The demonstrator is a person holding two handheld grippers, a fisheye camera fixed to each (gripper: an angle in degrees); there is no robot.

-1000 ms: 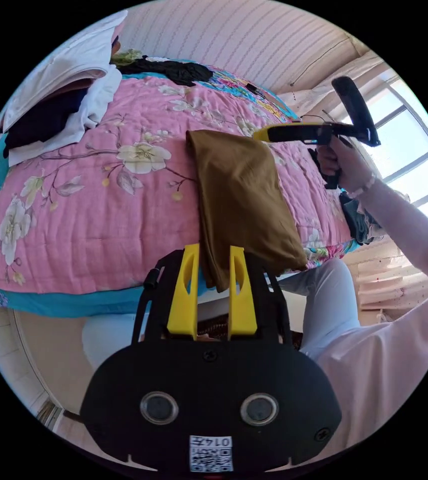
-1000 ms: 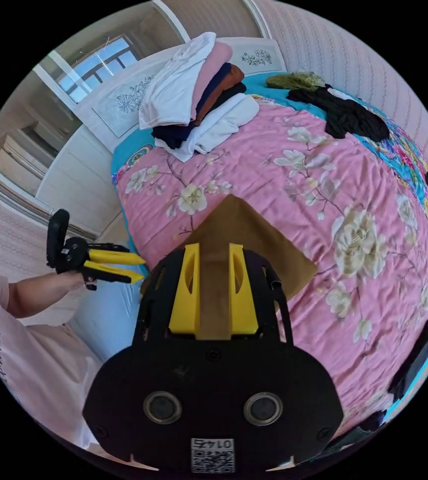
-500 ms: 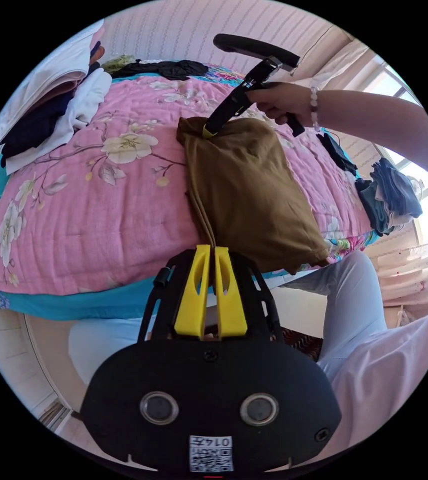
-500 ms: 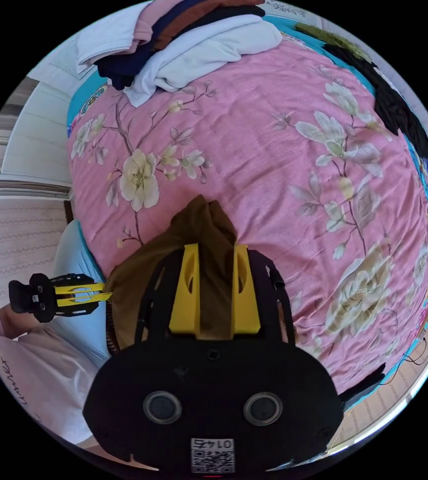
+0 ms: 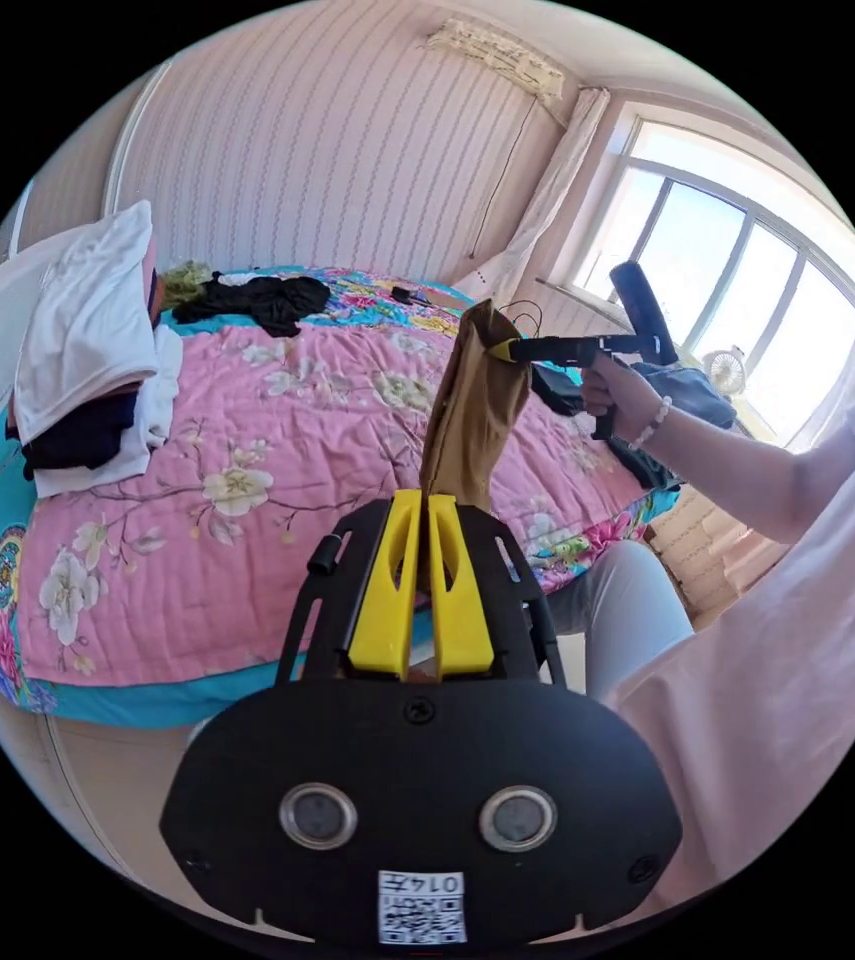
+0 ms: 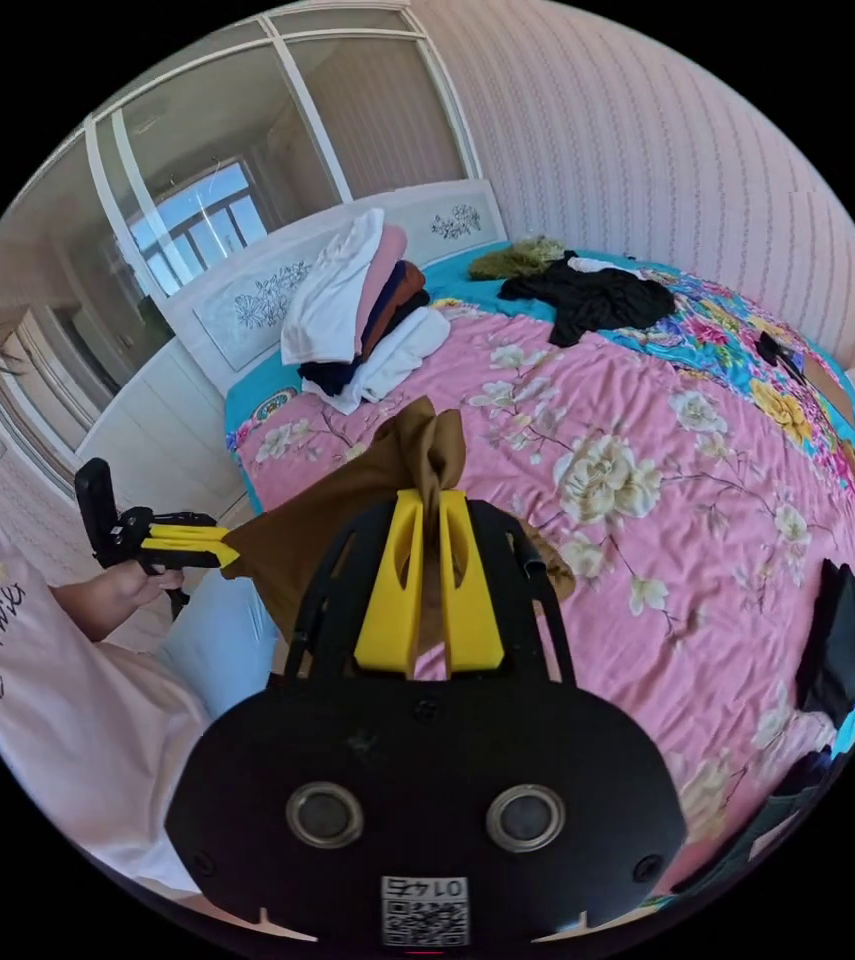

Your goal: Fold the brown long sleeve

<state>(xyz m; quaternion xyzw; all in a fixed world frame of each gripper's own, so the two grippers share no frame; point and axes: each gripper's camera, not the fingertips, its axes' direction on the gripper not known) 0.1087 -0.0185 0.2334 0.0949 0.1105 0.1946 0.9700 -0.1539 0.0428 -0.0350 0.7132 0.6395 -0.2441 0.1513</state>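
Note:
The folded brown long sleeve (image 5: 472, 415) hangs lifted off the pink floral quilt (image 5: 277, 420), stretched between both grippers. My left gripper (image 5: 425, 500) is shut on its near edge. In the left gripper view the right gripper (image 5: 500, 349) pinches the far top corner, held by a hand. In the right gripper view my right gripper (image 6: 431, 500) is shut on a bunched corner of the brown long sleeve (image 6: 347, 500), and the left gripper (image 6: 227, 553) holds the other end at the left.
A stack of folded clothes (image 6: 362, 300) leans at the headboard (image 6: 247, 300). Black garments (image 6: 592, 295) lie at the bed's far side, more dark clothes (image 5: 692, 385) near the window. The person's legs (image 5: 627, 610) are beside the bed edge.
The brown long sleeve has been lifted off the quilt and now hangs between the grippers. The right gripper closed on its corner. Both cameras tilted up toward the room.

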